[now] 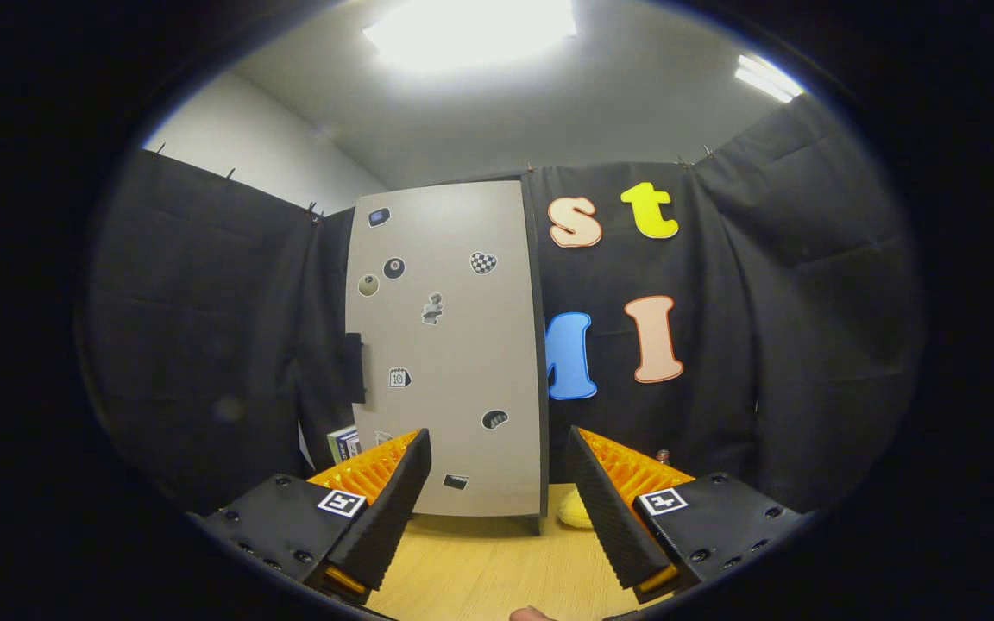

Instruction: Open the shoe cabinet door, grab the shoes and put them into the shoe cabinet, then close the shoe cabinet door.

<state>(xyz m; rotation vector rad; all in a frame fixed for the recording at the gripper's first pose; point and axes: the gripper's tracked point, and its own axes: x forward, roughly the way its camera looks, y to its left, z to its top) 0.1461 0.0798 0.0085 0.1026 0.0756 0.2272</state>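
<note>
A tall grey shoe cabinet (449,345) stands upright on the wooden tabletop (488,561) beyond my fingers. Its door is shut, dotted with several stickers, and a dark handle (354,368) sits on its left edge. My gripper (497,448) is open and holds nothing, with its fingers framing the cabinet's lower part from a short distance. A yellow thing (573,511), maybe a shoe, peeks out on the table at the cabinet's right foot, mostly hidden by the right finger (609,500).
Black cloth walls close the booth behind and on both sides of the cabinet. A small box or book (343,443) stands to the cabinet's lower left, behind the left finger. A fingertip of a person (531,614) shows at the near table edge.
</note>
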